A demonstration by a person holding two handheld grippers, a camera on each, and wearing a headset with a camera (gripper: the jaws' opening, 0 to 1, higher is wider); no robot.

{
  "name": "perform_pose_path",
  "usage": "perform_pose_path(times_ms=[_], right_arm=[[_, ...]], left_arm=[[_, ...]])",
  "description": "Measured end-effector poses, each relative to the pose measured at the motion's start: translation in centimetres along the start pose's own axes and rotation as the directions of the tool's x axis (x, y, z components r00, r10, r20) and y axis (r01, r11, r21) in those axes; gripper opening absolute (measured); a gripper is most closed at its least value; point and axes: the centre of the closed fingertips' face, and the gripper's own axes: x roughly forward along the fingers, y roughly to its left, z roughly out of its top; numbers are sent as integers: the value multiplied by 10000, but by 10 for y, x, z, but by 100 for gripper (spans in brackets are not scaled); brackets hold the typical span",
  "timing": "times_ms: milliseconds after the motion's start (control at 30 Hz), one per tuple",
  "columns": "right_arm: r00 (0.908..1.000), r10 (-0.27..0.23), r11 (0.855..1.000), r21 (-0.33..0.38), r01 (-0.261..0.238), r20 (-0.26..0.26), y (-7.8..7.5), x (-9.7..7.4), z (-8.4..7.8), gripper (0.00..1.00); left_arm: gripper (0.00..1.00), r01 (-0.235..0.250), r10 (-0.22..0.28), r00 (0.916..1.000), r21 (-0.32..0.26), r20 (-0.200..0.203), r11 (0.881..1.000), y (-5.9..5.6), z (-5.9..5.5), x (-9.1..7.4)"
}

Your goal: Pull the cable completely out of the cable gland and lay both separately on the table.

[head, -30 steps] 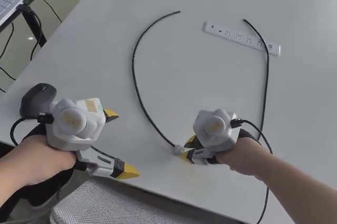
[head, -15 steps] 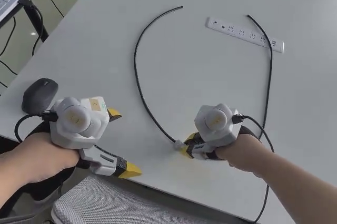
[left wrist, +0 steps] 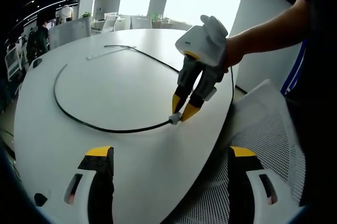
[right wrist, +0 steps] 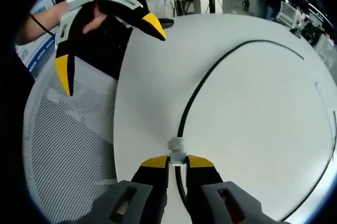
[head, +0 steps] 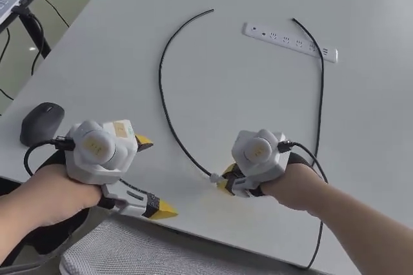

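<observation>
Noting the right gripper [head: 222, 183] low at the near edge of the white table [head: 245, 107], jaws drawn together and clamped, as far as I can judge, on the rear of the small white cable gland [head: 214, 177]. In the right gripper view a short piece of black cable [head: 164, 107] runs back between the two jaws, so I cannot quite resolve whether the pads bear on the gland body or on the cable behind it. The gland lies on the tabletop at the yellow jaw tips. The cable is seated in it and leaves its front end, sweeping in a wide arc across the table to a free end near the white power strip [head: 289, 42]. The left gripper [head: 153, 175] hangs well apart from the gland, to its left, with jaws spread wide and nothing between them. One tip is over the table edge and the other over the grey mesh chair [head: 129, 249]. A dark mouse [head: 40, 122] sits on the table near the left hand.
</observation>
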Motion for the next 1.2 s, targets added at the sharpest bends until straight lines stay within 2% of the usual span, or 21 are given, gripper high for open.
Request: perform_pose_path(times_ms=[167,300,367,500,633,833,1033,1200], right_arm=[[9999,131,9998,151,-131,5,6,-9,3,6],[9999,94,9999,143,-95,80,10,-21,8,6],[9998,105,9998,149,-107,171,12,-26,12,6],[9997,91,9998,155,-95,241,15,-36,15,6],[9996,161,9995,257,-168,248,18,-44,15,6],[9988,283,9989,371,-297,398,23,-57,18,6],[9966,559,9974,426,-585,600,31,-72,22,6],[9958,580,9975,357,-606,711,35,-85,29,6]], left_arm=[[89,53,-54,9999,93,158,9999,-6,9,-1],[88,100,-100,9999,463,-16,9989,-11,12,2],[88,149,-150,9999,540,20,9984,-13,14,3],[88,230,-230,9997,841,0,9962,-18,24,4],[88,210,-203,9998,1096,-74,9937,-19,31,4],[87,232,-253,9996,1181,161,9927,-21,45,3],[86,357,-411,9983,1244,405,9916,-30,56,8],[85,529,-603,9966,1269,553,9905,-38,62,11]])
